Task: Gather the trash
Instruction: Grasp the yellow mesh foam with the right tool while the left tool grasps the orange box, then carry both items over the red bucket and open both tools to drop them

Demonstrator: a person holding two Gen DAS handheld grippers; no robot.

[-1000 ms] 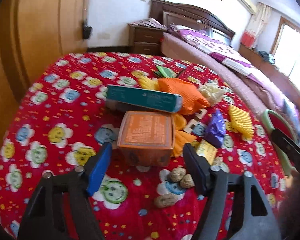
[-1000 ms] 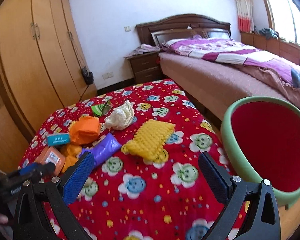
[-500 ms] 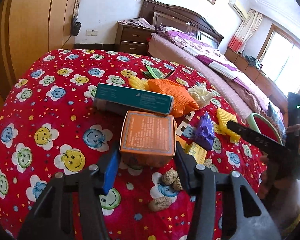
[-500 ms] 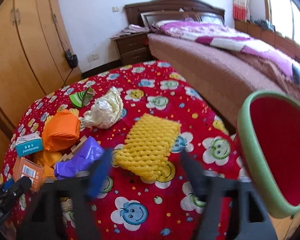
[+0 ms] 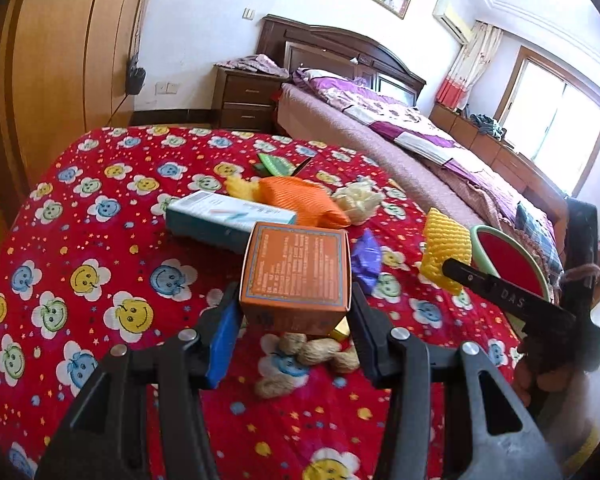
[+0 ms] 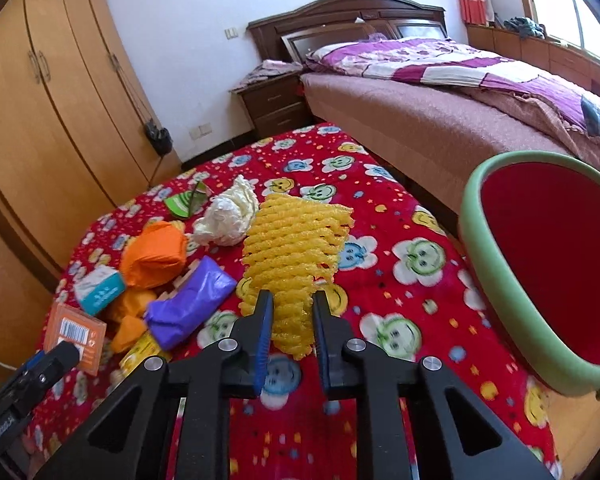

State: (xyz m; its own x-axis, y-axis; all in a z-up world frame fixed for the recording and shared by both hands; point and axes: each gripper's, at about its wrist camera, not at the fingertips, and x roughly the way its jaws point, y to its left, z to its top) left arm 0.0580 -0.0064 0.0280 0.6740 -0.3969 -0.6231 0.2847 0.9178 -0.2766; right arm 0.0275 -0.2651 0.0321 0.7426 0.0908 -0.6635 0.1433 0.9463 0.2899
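My left gripper is shut on an orange cardboard box, which hangs just above the red flower-print tablecloth. The right wrist view shows that box at the lower left. My right gripper has a yellow foam net pinched between its pads, and its jaws are still closing. The net is lifted and stands upright over the cloth. It also shows at the right of the left wrist view as the yellow foam net. A red bin with a green rim stands right of the table.
On the cloth lie a teal box, an orange wrapper, crumpled white paper, a purple wrapper, a green wrapper and peanut shells. A bed and wardrobe stand beyond.
The left gripper closed on the orange box and raised it. The right gripper moved in over the yellow foam net, closed on it and lifted it off the cloth.
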